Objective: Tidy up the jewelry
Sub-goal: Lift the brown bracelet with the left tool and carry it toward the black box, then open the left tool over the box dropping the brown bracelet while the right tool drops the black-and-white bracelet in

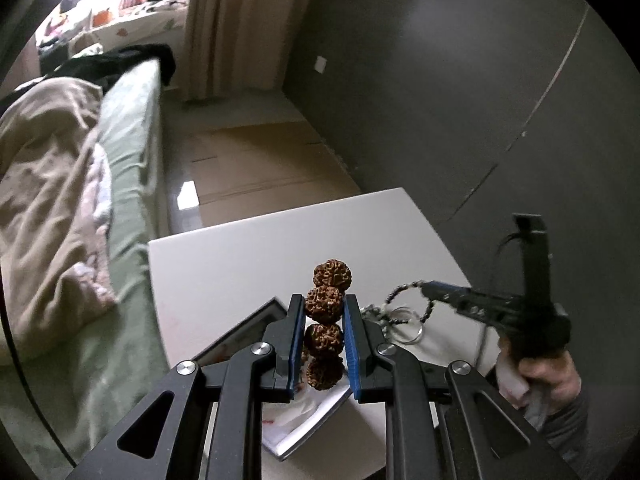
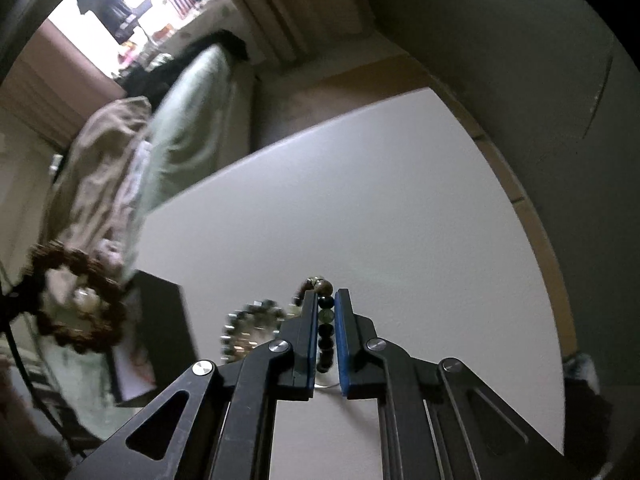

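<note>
My left gripper (image 1: pixel 323 306) is shut on a bracelet of large rough brown seed beads (image 1: pixel 325 304), held above the white table (image 1: pixel 224 264). The same brown bracelet shows blurred at the left of the right wrist view (image 2: pixel 76 300). My right gripper (image 2: pixel 324 300) is shut on a bracelet of small dark and green beads (image 2: pixel 325 320), whose loop hangs to the left (image 2: pixel 248 328). In the left wrist view the right gripper (image 1: pixel 436 290) holds that beaded loop (image 1: pixel 400 304) at the right, above the table.
An open box with a white lining (image 1: pixel 304 420) lies on the table under my left gripper; it also shows in the right wrist view (image 2: pixel 160 328). A bed with green sheet (image 1: pixel 128 152) stands left of the table. A grey wall (image 1: pixel 440 80) is at the right.
</note>
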